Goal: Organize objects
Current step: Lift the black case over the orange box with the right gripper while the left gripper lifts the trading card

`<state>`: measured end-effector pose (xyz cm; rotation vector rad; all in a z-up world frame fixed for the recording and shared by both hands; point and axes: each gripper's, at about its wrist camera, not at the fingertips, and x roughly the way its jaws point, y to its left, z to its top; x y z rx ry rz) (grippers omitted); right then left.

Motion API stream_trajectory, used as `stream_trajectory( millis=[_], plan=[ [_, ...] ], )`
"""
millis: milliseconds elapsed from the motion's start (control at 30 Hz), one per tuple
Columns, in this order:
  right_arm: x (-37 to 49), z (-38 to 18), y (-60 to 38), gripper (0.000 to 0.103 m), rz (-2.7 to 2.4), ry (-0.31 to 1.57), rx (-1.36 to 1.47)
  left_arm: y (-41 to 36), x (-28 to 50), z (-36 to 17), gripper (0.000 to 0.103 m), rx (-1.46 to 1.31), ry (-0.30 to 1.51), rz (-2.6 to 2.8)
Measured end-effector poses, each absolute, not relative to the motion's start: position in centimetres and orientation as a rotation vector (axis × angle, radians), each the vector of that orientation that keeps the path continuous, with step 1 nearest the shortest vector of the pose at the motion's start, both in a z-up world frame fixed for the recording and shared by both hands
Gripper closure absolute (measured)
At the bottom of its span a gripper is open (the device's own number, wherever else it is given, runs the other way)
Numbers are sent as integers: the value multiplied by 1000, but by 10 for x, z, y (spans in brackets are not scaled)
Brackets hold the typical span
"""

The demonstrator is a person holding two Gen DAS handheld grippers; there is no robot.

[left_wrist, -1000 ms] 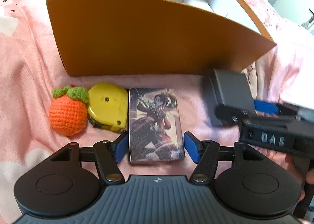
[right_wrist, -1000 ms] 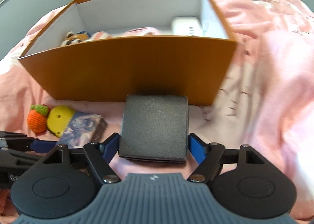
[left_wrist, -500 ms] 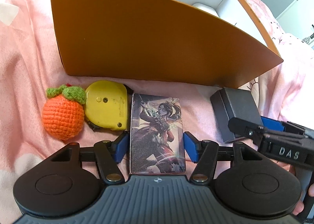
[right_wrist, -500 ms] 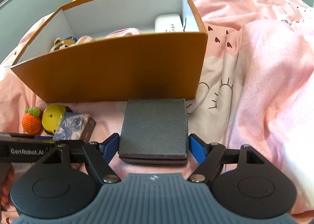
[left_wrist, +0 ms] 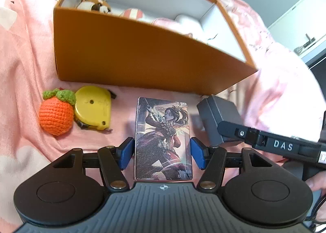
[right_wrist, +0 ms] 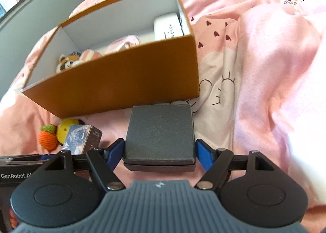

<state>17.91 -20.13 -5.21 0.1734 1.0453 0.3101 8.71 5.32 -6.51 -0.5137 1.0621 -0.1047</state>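
Clamping one card box [left_wrist: 163, 131], left claw [left_wrist: 161, 151]; right claw [right_wrist: 160, 149] tight on one dark box [right_wrist: 161, 131]; one orange carton [right_wrist: 122, 82] beyond

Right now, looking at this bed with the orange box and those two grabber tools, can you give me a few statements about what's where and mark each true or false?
1. The illustrated card box lies between the jaws of the left gripper. True.
2. The dark grey box sits inside the orange box. False: it is outside, in front of the orange box's front wall, between the right gripper's jaws.
3. The crocheted orange is next to the yellow tape measure. True.
4. The orange box is empty. False: a plush toy and a white item are among the things in it.
5. The tape measure is held by a gripper. False: it lies free on the pink bedding.
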Motion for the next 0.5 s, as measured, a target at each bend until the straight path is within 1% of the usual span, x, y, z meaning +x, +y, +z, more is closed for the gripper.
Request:
stream_trajectory(
  millis=[167, 300, 433, 500],
  plan=[
    [167, -21, -212, 27, 346, 994, 238, 57, 85, -42, 34, -590, 1013, -152],
    [159, 14, -216, 27, 391, 911, 253, 55, 91, -19, 34, -609, 946, -187],
    [170, 48, -216, 27, 444, 842, 253, 60, 107, 8, 34, -596, 873, -181],
    [185, 55, -211, 27, 456, 829, 244, 60, 123, 14, 35, -586, 845, -162]
  ],
)
